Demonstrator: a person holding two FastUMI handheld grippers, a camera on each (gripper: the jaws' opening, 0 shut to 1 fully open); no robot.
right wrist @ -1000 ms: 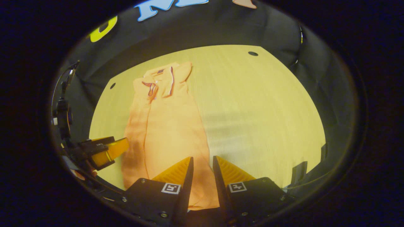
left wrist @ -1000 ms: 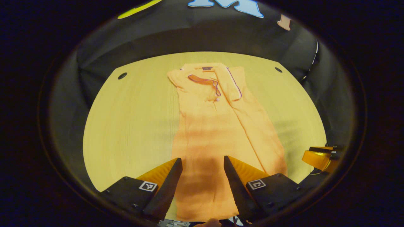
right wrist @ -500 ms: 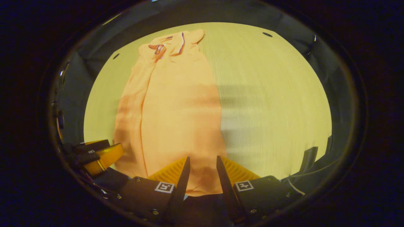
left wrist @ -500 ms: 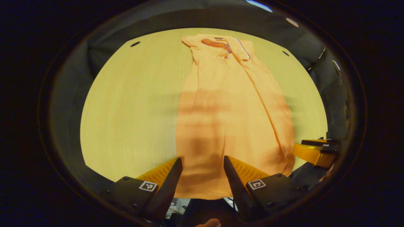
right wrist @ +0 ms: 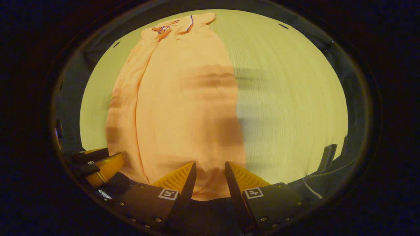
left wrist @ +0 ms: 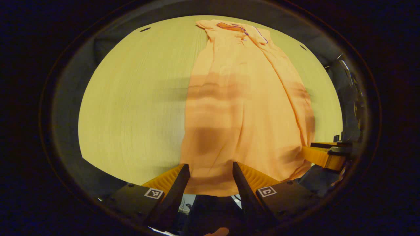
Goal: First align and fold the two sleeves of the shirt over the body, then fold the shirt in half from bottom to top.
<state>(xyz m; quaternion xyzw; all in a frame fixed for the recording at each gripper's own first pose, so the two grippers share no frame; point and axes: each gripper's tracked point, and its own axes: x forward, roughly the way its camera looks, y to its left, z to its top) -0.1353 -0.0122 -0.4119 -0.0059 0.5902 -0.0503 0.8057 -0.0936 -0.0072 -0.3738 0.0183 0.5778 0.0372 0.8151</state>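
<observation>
Since the shirt (left wrist: 242,108) already lies as a long narrow strip on the worktop (left wrist: 131,98), collar far, hem near, we judge both sleeves folded and only the bottom-to-top fold left. Our left claw (left wrist: 210,178) and right claw (right wrist: 210,177) both stand with jaws apart over the hem (right wrist: 210,191), gripping nothing yet. Nothing else lies on the worktop; a few wrinkles run along the fabric.

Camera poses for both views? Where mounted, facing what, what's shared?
Left gripper view: rides the left gripper, facing along the shirt from hem to collar; own open fingers flank the hem, right gripper at right edge.
Right gripper view: rides the right gripper, same heading; left gripper at lower left.
Shared: shirt, wooden table.
</observation>
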